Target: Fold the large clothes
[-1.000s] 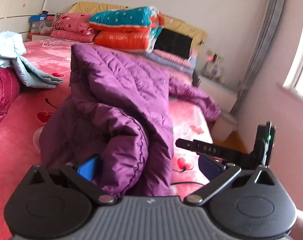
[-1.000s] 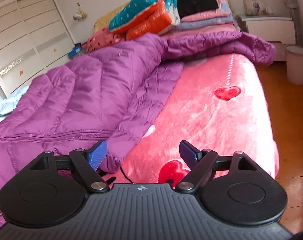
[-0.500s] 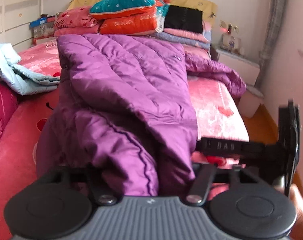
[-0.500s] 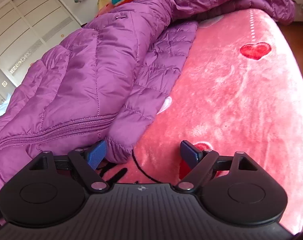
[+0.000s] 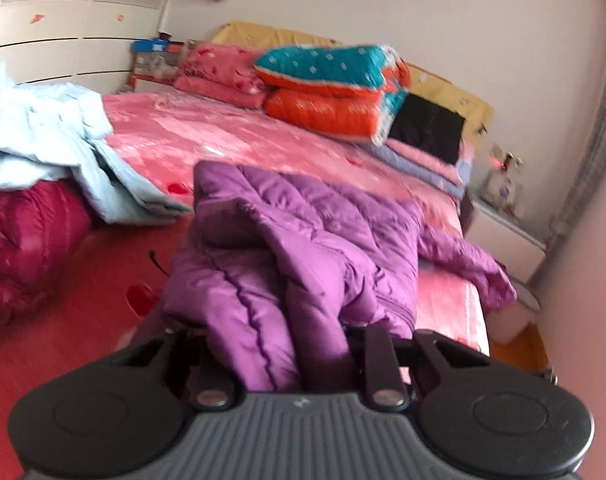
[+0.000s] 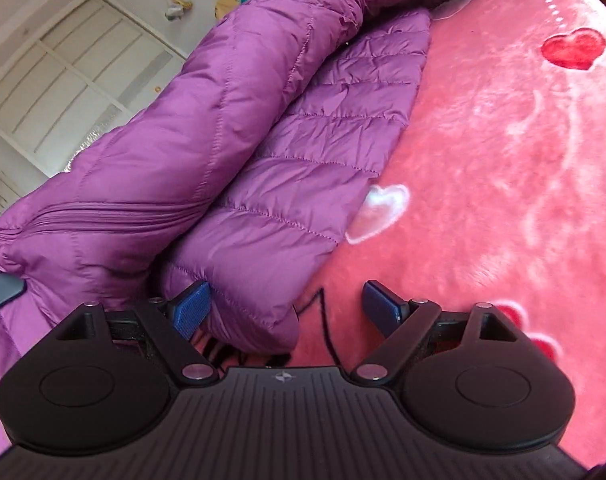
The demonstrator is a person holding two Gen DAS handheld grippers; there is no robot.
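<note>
Purple down jacket (image 5: 303, 248) lay bunched on the pink bedspread (image 6: 503, 160), one side gripped, the other about to be.

The left gripper (image 5: 279, 344) had just been closing and was clamped on a thick wad of the jacket's hem, though blur hid its pads. The right gripper (image 6: 287, 308) stood wide, its left pad (image 6: 191, 308) touching the sleeve cuff (image 6: 255, 320), which lay between the jaws, unpinched. The step looked like securing a second hold; next, the right jaws probably needed to close on that cuff before any fold.
</note>
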